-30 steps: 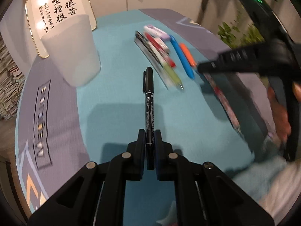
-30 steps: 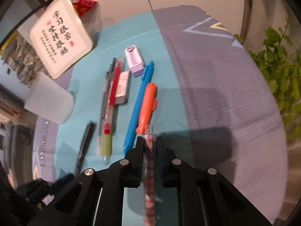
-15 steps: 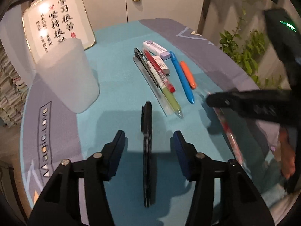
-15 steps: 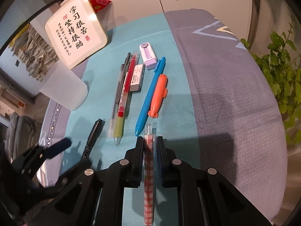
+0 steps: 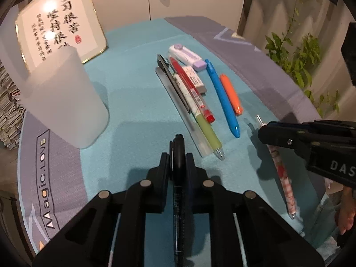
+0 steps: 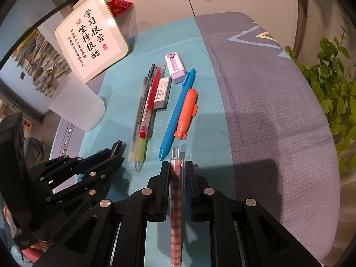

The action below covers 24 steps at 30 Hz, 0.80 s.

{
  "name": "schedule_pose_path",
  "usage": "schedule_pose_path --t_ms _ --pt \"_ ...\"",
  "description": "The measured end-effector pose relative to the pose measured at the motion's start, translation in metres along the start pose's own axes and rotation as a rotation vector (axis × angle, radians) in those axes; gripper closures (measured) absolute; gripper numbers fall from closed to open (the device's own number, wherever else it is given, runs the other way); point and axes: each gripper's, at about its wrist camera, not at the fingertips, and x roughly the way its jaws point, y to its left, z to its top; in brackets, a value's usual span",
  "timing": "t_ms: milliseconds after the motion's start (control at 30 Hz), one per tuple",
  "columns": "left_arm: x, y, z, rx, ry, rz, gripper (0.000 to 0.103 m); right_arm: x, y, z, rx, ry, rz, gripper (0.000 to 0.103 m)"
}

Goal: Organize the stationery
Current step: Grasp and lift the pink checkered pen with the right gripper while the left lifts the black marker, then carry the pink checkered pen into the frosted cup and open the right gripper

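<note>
A black pen [image 5: 178,200] lies along the teal mat [image 5: 133,102], and my left gripper [image 5: 178,155] is closing on it near its far end, pads against the barrel. Only the pen's tip sticks out past the fingers. My right gripper [image 6: 176,166] is shut on a pink checked pen [image 6: 175,211] that points away from me. In the left wrist view, that gripper [image 5: 264,133] shows at the right with the pink pen [image 5: 282,173] under it. A frosted cup [image 5: 64,102] stands upright at the left.
A row of stationery lies mid-mat: green pen [image 5: 208,131], red pen [image 5: 189,86], eraser [image 5: 195,80], blue pen [image 5: 222,98], orange pen [image 5: 231,95], purple correction tape [image 5: 187,56]. A framed calligraphy sign [image 5: 60,29] leans behind the cup. A plant [image 6: 329,93] stands at the right.
The left gripper let go of the black pen, opened wide, then closed on it again nearer its far end. The right gripper kept hold of the pink pen.
</note>
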Motion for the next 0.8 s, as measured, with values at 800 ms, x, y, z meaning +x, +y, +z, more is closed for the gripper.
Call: schedule_pose_path --t_ms 800 --pt "-0.107 0.042 -0.005 -0.147 -0.3 0.001 0.091 -0.059 0.062 0.011 -0.151 -0.208 0.028 0.089"
